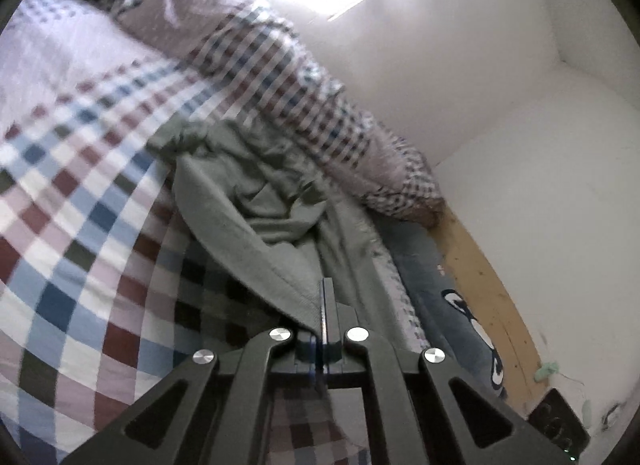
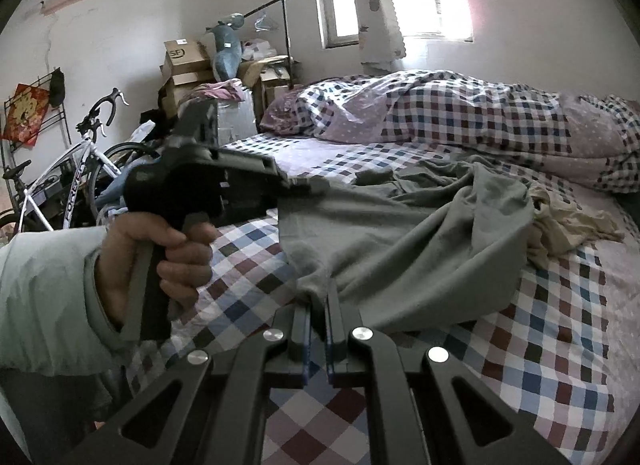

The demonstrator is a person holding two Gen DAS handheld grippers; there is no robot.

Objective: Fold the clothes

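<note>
Left wrist view: the left gripper [image 1: 325, 315] has its fingers pressed together on an edge of the grey-green garment [image 1: 256, 201], which runs from the fingertips up toward 11 o'clock and bunches in folds at the frame's centre. It lies over the checked sheet [image 1: 72, 225]. A rumpled checked quilt [image 1: 280, 77] crosses from 10 to 3 o'clock, with a white wall [image 1: 500, 65] beyond it.

Right wrist view: the right gripper [image 2: 318, 305] pinches a corner of the garment [image 2: 400, 257] between nearly closed fingers. The cloth spreads toward 1 o'clock across the sheet [image 2: 540, 345]. At 9 o'clock a hand [image 2: 160, 257] holds the left gripper [image 2: 316, 186], which grips the garment's far edge. A beige cloth [image 2: 568, 225] lies at 3 o'clock, a bicycle [image 2: 80, 169] at 9 o'clock.
</note>
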